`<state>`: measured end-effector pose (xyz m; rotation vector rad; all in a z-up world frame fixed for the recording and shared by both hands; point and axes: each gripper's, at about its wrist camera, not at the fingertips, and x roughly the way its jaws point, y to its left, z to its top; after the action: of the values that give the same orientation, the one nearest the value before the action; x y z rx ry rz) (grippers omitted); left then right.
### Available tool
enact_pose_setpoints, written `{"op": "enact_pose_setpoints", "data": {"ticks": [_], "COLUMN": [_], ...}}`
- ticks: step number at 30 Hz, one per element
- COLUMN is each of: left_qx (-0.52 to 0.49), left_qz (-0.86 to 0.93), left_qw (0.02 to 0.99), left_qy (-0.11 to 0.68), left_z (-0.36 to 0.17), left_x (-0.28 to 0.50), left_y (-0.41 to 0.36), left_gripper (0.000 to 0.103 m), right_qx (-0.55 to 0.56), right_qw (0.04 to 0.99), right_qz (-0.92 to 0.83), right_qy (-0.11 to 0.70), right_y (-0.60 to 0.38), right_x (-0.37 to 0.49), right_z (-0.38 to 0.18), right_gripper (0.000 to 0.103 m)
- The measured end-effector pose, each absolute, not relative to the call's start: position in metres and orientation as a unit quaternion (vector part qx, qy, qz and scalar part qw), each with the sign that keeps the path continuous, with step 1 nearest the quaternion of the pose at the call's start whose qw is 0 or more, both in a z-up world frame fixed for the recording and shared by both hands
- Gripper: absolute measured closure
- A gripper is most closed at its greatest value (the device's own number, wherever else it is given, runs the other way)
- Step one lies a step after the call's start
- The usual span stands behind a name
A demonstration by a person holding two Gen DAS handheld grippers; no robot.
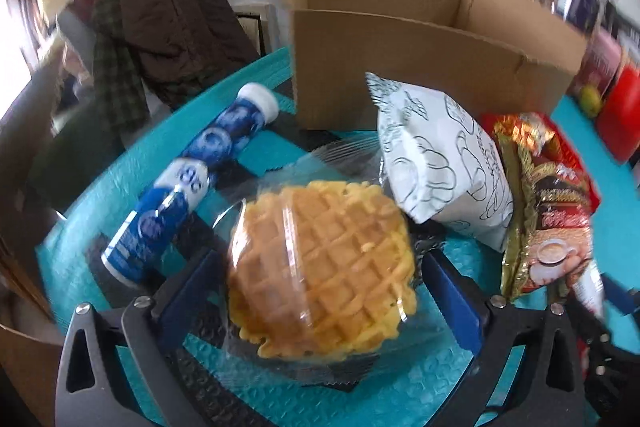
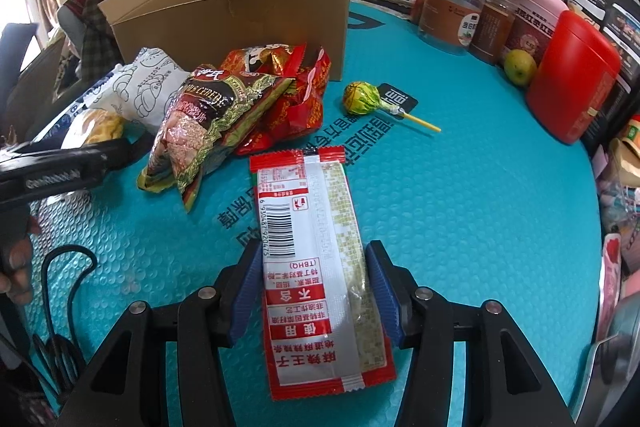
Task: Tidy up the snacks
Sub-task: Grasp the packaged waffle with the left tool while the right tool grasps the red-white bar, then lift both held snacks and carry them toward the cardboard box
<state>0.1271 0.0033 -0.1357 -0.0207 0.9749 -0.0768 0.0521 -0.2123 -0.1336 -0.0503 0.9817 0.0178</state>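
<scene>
lollipop (image 2: pixel 362 98) only in right view; left gripper (image 1: pixel 320 291) wide around waffle (image 1: pixel 320 267); right gripper (image 2: pixel 312 291) seemingly clamping sachet (image 2: pixel 316 267)

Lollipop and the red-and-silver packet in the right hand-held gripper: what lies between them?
Nothing: in the right wrist view, only bare teal mat with printed lettering separates the lollipop from the red-and-silver packet.

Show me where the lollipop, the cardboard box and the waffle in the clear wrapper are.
lollipop (image 2: pixel 360 93): right wrist view, on its wrapped head.
cardboard box (image 2: pixel 240 27): right wrist view, on its front wall.
waffle (image 1: pixel 324 263): left wrist view, on its gridded top.
</scene>
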Motion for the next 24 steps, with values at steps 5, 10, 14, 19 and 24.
{"op": "enact_pose_setpoints", "data": {"ticks": [5, 10, 14, 19, 24], "left_qx": [-0.011, -0.004, 0.01, 0.03, 0.051], "left_qz": [-0.07, -0.099, -0.134, -0.177, -0.204], "left_qw": [0.883, 0.88, 0.873, 0.861, 0.854], "left_qy": [0.465, 0.464, 0.468, 0.475, 0.476], "left_z": [-0.136, -0.132, -0.131, -0.131, -0.131], "left_x": [0.114, 0.095, 0.071, 0.047, 0.027], "left_y": [0.011, 0.004, -0.003, -0.012, -0.02], "left_gripper": [0.018, 0.023, 0.023, 0.023, 0.023], "right_qx": [-0.025, -0.013, 0.0, 0.006, 0.009], "right_qw": [0.882, 0.881, 0.879, 0.877, 0.877], "right_qz": [0.008, 0.003, -0.007, -0.018, -0.02], "right_qy": [0.471, 0.472, 0.477, 0.481, 0.48], "right_y": [-0.208, -0.208, -0.21, -0.208, -0.204], "right_x": [0.039, 0.019, -0.001, -0.021, -0.034], "right_z": [-0.133, -0.133, -0.131, -0.13, -0.131], "right_gripper": [0.052, 0.053, 0.053, 0.053, 0.049]}}
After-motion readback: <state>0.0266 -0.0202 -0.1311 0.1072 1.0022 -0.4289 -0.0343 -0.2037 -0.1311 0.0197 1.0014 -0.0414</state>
